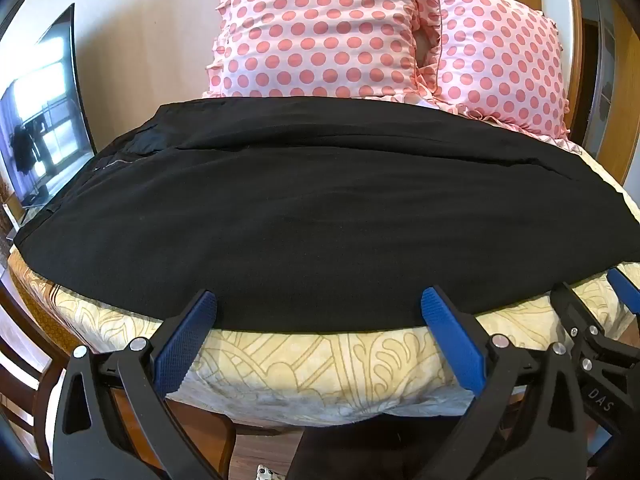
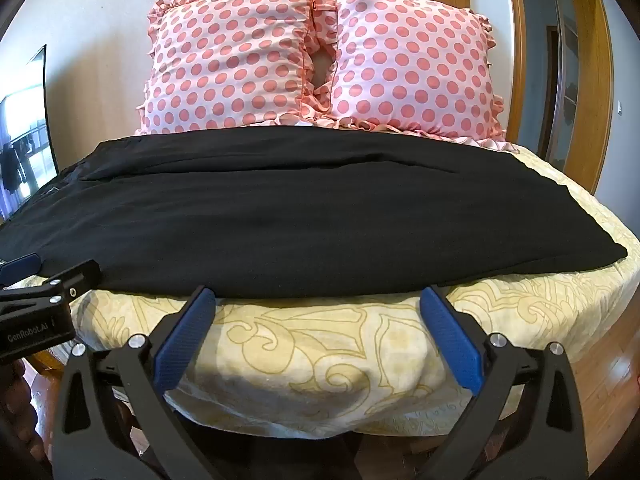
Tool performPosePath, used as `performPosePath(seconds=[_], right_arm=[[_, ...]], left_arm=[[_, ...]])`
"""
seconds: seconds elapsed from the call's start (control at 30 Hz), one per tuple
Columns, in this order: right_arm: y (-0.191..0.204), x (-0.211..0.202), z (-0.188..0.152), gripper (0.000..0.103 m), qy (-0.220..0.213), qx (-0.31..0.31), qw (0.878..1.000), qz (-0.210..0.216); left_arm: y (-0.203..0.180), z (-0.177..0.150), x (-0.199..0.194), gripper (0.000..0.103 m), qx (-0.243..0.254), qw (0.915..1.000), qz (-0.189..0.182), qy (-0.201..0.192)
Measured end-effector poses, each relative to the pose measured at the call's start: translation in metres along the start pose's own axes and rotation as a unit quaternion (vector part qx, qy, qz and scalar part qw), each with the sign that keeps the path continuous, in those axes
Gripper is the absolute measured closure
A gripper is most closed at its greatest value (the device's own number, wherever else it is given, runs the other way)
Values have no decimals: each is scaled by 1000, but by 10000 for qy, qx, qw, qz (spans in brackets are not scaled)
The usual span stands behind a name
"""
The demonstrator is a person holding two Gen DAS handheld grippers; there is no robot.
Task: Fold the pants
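Black pants (image 1: 320, 208) lie flat across the bed, folded lengthwise, waist with zipper at the left and leg ends at the right; they also show in the right wrist view (image 2: 300, 216). My left gripper (image 1: 320, 308) is open and empty, its blue pads (image 1: 188, 340) at the pants' near edge. My right gripper (image 2: 318, 304) is open and empty at the near edge further right. The right gripper shows at the right edge of the left wrist view (image 1: 592, 320). The left gripper shows at the left of the right wrist view (image 2: 44, 292).
The bed has a cream patterned cover (image 1: 320, 364), also in the right wrist view (image 2: 320, 348). Two pink polka-dot pillows (image 1: 320, 28) (image 2: 408, 64) stand at the head. A TV screen (image 1: 40, 120) is at the left. Wooden door frames (image 2: 600, 80) are at the right. Wooden floor lies below.
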State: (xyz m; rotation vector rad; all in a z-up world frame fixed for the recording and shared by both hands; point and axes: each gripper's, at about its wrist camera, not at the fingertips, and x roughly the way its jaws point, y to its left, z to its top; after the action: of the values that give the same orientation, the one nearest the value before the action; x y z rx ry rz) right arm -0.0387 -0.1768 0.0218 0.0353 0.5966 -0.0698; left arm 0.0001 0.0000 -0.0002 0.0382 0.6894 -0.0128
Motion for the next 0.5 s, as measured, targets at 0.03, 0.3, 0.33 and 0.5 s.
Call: performPosePath(seconds=[0.03, 0.3, 0.33, 0.5], right_arm=[[0, 0, 0, 2, -1, 0, 10000, -1], [0, 0, 0, 2, -5, -2, 10000, -1], [0, 0, 0, 2, -5, -3, 10000, -2], [0, 0, 0, 2, -7, -5, 10000, -1]], left_arm=[[0, 0, 0, 1, -1, 10000, -2, 21], [0, 0, 0, 1, -1, 10000, 0, -4], [0, 0, 0, 1, 0, 10000, 0, -8], [0, 0, 0, 1, -1, 10000, 0, -8]])
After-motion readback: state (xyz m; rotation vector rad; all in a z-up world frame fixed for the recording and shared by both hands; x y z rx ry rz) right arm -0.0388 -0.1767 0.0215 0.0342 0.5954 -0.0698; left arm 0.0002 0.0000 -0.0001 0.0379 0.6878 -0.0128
